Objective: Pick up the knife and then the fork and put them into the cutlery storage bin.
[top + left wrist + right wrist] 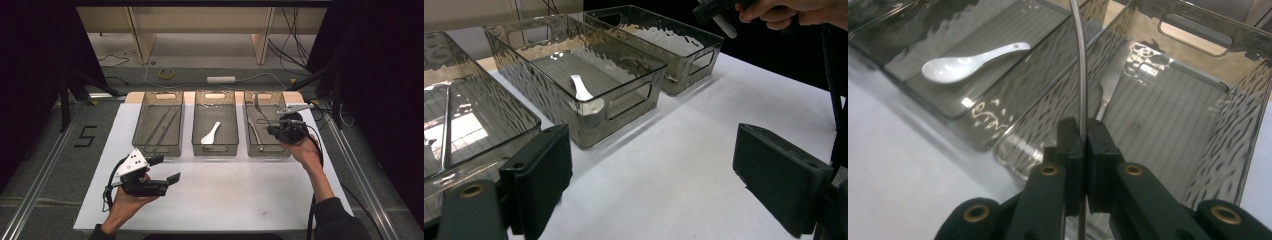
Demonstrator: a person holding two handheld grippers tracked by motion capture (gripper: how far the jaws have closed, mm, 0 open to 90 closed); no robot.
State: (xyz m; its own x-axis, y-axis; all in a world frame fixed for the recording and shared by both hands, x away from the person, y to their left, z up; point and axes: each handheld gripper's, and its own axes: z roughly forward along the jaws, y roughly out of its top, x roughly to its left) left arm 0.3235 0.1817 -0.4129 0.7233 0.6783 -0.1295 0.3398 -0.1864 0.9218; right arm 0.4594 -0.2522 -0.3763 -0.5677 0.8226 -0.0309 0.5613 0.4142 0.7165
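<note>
Right gripper (1082,150) jaws clamped tight on thin silver metal utensil handle (1079,60), above right-hand smoky clear plastic bin (1233,125). Handle's long axis runs straight out past fingertips, along jaws. Silver fork (1108,87) lies in bin beyond pads. Left gripper (651,175) jaws wide apart, nothing between, over white tabletop (674,190).

Thin metal utensil handle (1079,65), slim and shiny, stood near upright at the centre of the right gripper view, pinched low down, rising over the smoky clear right-hand bin (1198,95), a fork (1108,90) lay flat inside it
</note>
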